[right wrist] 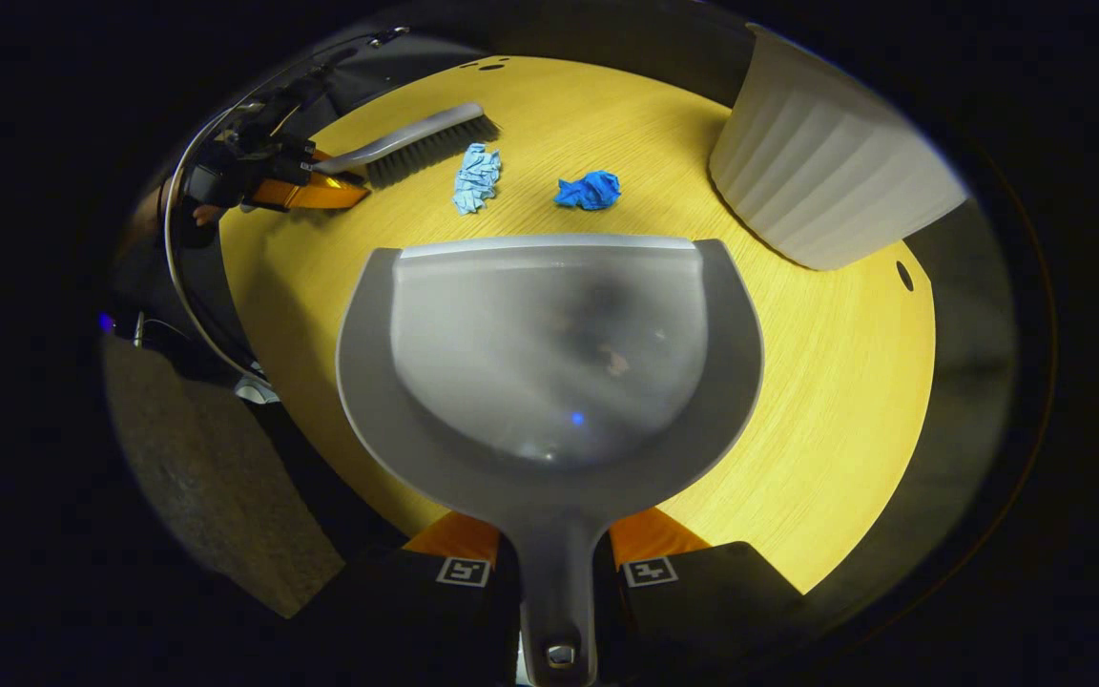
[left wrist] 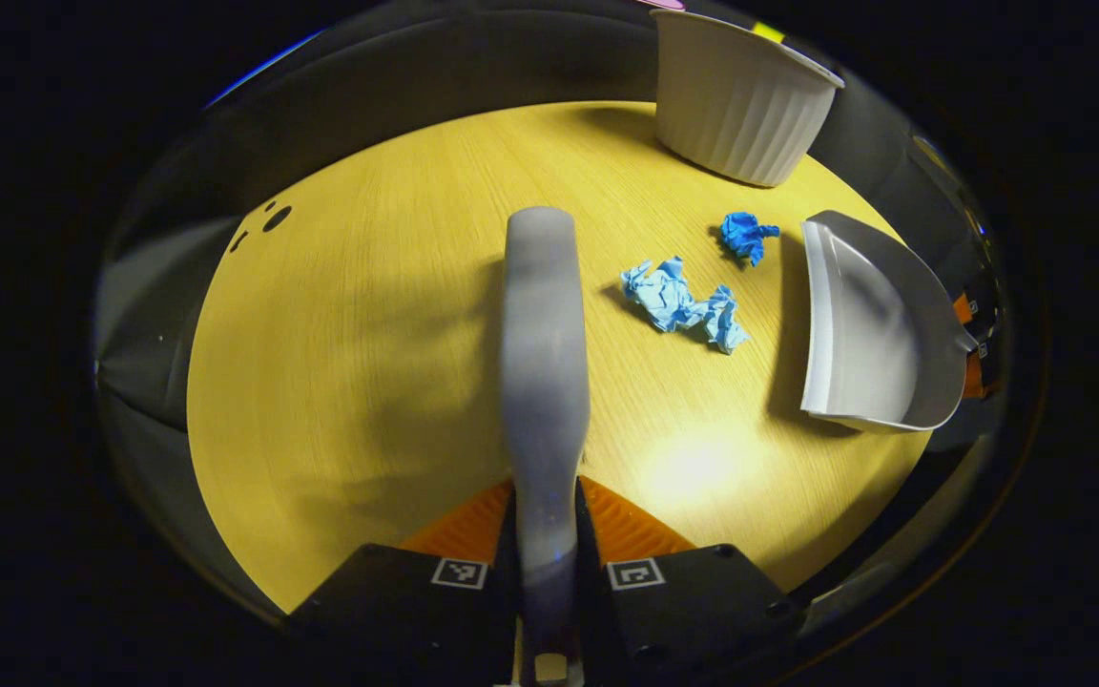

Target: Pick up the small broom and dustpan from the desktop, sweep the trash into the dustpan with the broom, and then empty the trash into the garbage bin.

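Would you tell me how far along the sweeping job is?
Pickup looks done: the left gripper clamps the broom, the right gripper the dustpan. Both paper scraps lie unswept on the table; sweeping and emptying into the bin remain.

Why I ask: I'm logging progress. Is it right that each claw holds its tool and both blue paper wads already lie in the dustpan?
Not quite. The wads are not in the dustpan. The right gripper view shows the light blue wad and dark blue wad on the table, beyond its lip. The rest holds: left claw grips the broom, right claw the dustpan.
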